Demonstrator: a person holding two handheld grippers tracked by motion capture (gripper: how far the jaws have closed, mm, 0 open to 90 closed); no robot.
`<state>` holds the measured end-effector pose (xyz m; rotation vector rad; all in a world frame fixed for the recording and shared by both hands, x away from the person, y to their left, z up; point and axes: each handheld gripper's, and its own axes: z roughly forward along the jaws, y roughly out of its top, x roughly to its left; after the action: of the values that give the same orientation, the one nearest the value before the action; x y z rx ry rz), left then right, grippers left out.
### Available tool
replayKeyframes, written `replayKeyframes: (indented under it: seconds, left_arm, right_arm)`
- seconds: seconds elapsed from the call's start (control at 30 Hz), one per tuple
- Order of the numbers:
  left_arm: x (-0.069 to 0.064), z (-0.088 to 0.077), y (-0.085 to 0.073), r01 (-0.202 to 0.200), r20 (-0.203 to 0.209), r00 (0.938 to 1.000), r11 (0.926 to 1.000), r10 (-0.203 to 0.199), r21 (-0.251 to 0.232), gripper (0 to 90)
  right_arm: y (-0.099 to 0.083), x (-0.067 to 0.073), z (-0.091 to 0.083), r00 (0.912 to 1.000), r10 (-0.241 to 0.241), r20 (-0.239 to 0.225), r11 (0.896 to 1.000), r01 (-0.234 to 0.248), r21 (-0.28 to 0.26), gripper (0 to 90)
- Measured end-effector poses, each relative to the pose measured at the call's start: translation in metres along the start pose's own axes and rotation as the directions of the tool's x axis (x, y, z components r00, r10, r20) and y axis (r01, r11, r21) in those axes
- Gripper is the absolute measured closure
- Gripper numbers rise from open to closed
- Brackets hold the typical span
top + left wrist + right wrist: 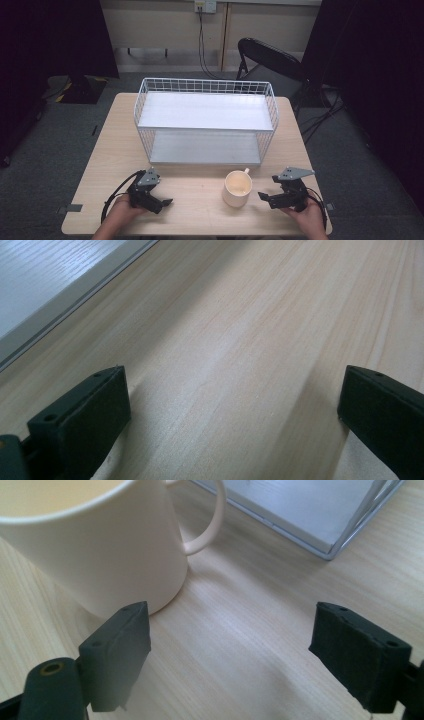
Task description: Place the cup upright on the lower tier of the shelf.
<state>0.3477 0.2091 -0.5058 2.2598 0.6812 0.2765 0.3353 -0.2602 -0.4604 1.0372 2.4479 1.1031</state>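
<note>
At the near edge of the table [195, 197], two hands each hold a claw. The left claw [161, 202] sits low over bare wood at the near left, jaws pointing right and spread wide; in the left gripper view [235, 405] nothing lies between them but wood grain. The right claw [265, 197] sits at the near right, jaws pointing left toward the mug and likewise spread wide, gripping nothing; in the right gripper view [230, 650] the mug stands just beyond its one jaw, no contact evident.

The cream mug [237, 188] stands upright on the table between the two claws, closer to the right one, just in front of the rack. Its handle [212, 520] points away toward the rack.

Behind it, a white wire rack [205, 120] with two flat shelves occupies the middle to far part of the table; its lower shelf edge shows in both gripper views.

Beyond the table, a dark chair [270, 62] stands on grey floor, and a cable [202, 45] hangs from a wall socket.
</note>
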Motion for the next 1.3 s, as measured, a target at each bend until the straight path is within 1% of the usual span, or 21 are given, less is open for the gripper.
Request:
replayKeyframes:
  seconds: [0.1,0.13,0.23,0.37,0.5,0.7,0.97,1.23,1.27,1.3]
  left_arm:
    - [0.0,0.0,0.0,0.0,0.0,1.0,1.0,0.0,0.0,0.0]
    - [0.0,0.0,0.0,-0.001,0.0,1.0,1.0,0.001,0.0,0.0]
    - [0.0,0.0,0.0,0.0,0.0,1.0,1.0,0.0,0.0,0.0]
    - [0.0,0.0,0.0,-0.001,0.0,1.0,1.0,0.001,0.0,0.0]
    - [0.0,0.0,0.0,0.0,0.0,1.0,1.0,0.0,0.0,0.0]
    - [0.0,0.0,0.0,0.0,0.0,1.0,1.0,0.0,0.0,0.0]
    - [0.0,0.0,0.0,0.0,0.0,1.0,1.0,0.0,0.0,0.0]
    - [0.0,0.0,0.0,0.0,0.0,1.0,1.0,0.0,0.0,0.0]
    - [0.0,0.0,0.0,0.0,0.0,1.0,1.0,0.0,0.0,0.0]
    - [0.0,0.0,0.0,0.0,0.0,1.0,1.0,0.0,0.0,0.0]
  right_arm:
    - [0.004,0.0,-0.002,1.0,0.006,-0.005,1.0,-0.006,-0.01,15.7]
    - [0.008,0.0,-0.005,1.0,0.0,0.003,1.0,0.0,-0.009,15.8]
    - [0.011,0.0,-0.008,1.0,-0.004,0.005,1.0,0.004,-0.007,15.9]
    - [0.015,-0.001,-0.013,0.9999,0.01,-0.004,1.0,-0.01,-0.017,16.4]
    - [0.022,0.002,-0.016,0.9999,0.007,-0.008,1.0,-0.007,-0.022,16.8]
    - [0.031,0.009,-0.015,0.9996,-0.009,-0.027,0.999,0.008,-0.034,17.5]
    - [0.042,0.014,-0.013,0.9991,-0.003,-0.041,0.999,0.001,-0.048,18.2]
    - [0.049,0.021,-0.009,0.9984,-0.013,-0.056,0.998,0.01,-0.057,19.9]
    - [0.05,0.024,-0.007,0.9976,-0.011,-0.068,0.998,0.007,-0.055,22.3]
    - [0.05,0.025,-0.006,0.9974,-0.012,-0.071,0.998,0.008,-0.055,22.6]
